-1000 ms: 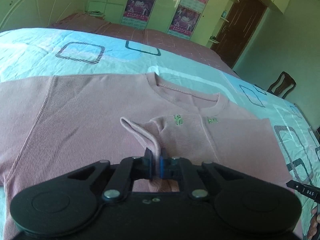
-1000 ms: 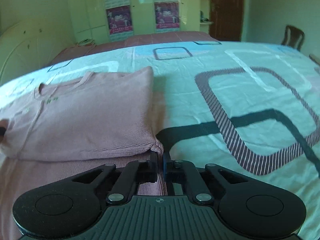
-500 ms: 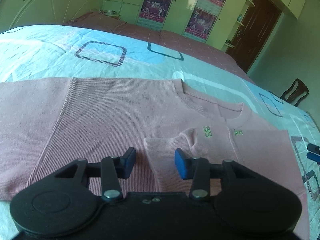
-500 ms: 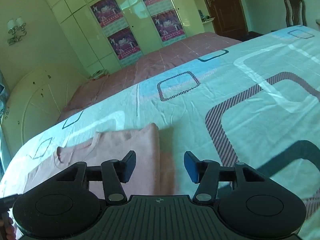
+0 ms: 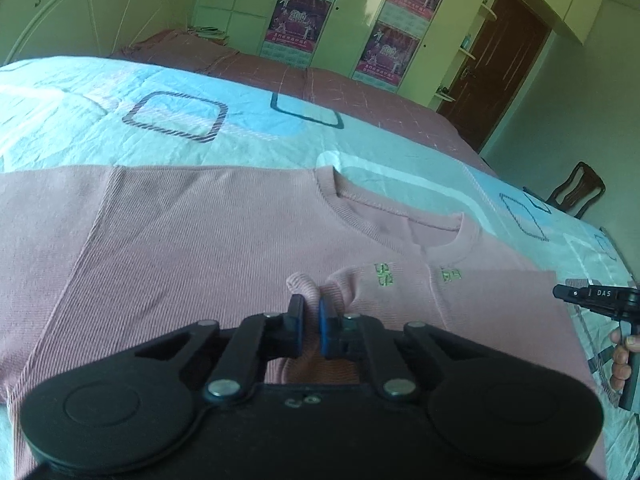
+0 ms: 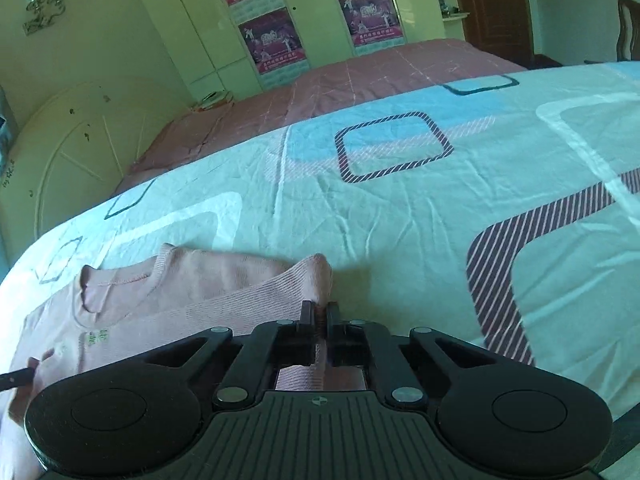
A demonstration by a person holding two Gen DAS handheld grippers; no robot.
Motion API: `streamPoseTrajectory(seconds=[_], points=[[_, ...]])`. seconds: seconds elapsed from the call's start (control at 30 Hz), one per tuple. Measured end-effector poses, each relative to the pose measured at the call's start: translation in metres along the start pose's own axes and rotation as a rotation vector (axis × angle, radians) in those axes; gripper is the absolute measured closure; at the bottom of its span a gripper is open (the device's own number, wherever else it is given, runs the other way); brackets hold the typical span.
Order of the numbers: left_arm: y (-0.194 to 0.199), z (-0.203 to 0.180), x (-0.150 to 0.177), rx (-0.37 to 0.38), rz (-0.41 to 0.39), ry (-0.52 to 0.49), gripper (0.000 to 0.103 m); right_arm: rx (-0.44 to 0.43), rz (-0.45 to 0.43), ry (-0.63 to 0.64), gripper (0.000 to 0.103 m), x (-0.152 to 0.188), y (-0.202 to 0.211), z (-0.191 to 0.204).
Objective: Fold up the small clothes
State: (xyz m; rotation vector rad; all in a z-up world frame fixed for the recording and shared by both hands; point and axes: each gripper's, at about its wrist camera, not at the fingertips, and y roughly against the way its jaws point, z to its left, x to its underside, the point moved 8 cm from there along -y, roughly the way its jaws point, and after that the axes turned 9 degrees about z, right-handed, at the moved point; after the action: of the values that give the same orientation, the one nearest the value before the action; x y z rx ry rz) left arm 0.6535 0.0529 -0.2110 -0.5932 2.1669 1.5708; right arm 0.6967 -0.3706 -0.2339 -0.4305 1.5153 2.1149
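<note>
A pink ribbed knit top point(image 5: 192, 240) lies spread on the bed, its right side folded over onto the chest near the small green embroidery point(image 5: 386, 273). My left gripper point(image 5: 309, 312) is shut on the end of the folded-over flap, a loop of pink cloth bulging above its blue pads. In the right wrist view the same pink top point(image 6: 192, 292) lies at lower left. My right gripper point(image 6: 319, 314) is shut on the top's folded right corner, which stands up in a peak. The right gripper also appears at the right edge of the left wrist view.
The bedsheet point(image 6: 400, 216) is pale blue and white with dark striped rounded squares. A dusty-pink quilt point(image 5: 340, 92) covers the far part of the bed. Cupboards with posters point(image 5: 300, 16) line the back wall. A brown door point(image 5: 504, 64) and a wooden chair point(image 5: 576, 192) stand at the right.
Both grippers opened, then shut again on the pink top at new spots. The right gripper shifted along the fold to the top's far right corner. The left gripper stayed near the flap.
</note>
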Motion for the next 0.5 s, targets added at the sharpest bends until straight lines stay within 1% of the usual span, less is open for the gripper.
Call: streamPoseTrajectory(seconds=[0.07,0.1,0.13,0.17,0.2,0.23,0.27,0.3,0.33,0.37,0.4,0.43,0.47,0.5], points=[[-0.005,0.003,0.002,-0.035,0.018,-0.009,0.097,-0.010,0.004,-0.031,0.102,-0.001,-0.007,-0.010],[-0.007,0.007,0.003,-0.063,0.028,-0.017,0.097,0.002,0.000,-0.038,0.103,-0.002,-0.007,-0.013],[-0.008,0.011,0.005,-0.068,0.032,-0.022,0.095,0.029,0.005,-0.034,0.103,-0.003,-0.007,-0.015],[-0.007,0.014,0.006,-0.078,0.029,-0.022,0.091,0.029,0.006,-0.037,0.103,-0.003,-0.004,-0.016],[-0.004,0.018,0.006,-0.099,0.022,-0.021,0.084,0.027,0.001,-0.037,0.103,-0.002,0.002,-0.014],[0.003,0.022,0.006,-0.127,0.013,-0.018,0.079,0.026,-0.023,-0.024,0.103,0.000,0.013,-0.010],[0.011,0.022,0.005,-0.144,-0.002,-0.021,0.081,0.026,-0.044,0.000,0.103,0.002,0.025,-0.003],[0.024,0.018,0.004,-0.145,-0.038,-0.038,0.081,0.011,-0.047,0.019,0.103,0.008,0.036,0.006],[0.034,0.011,0.005,-0.123,-0.064,-0.052,0.080,-0.012,-0.041,0.035,0.103,0.015,0.044,0.017],[0.039,0.001,0.008,-0.091,-0.072,-0.054,0.079,-0.033,-0.043,0.066,0.103,0.025,0.054,0.027],[0.040,-0.012,0.013,-0.050,-0.064,-0.068,0.074,-0.047,-0.036,0.103,0.103,0.035,0.060,0.038],[0.035,-0.026,0.018,-0.022,-0.045,-0.106,0.068,-0.055,-0.013,0.141,0.103,0.047,0.061,0.050],[0.026,-0.039,0.025,-0.016,-0.020,-0.153,0.065,-0.047,0.009,0.169,0.103,0.058,0.059,0.057],[0.016,-0.049,0.032,-0.026,0.006,-0.202,0.060,0.006,0.035,0.201,0.103,0.068,0.051,0.058]])
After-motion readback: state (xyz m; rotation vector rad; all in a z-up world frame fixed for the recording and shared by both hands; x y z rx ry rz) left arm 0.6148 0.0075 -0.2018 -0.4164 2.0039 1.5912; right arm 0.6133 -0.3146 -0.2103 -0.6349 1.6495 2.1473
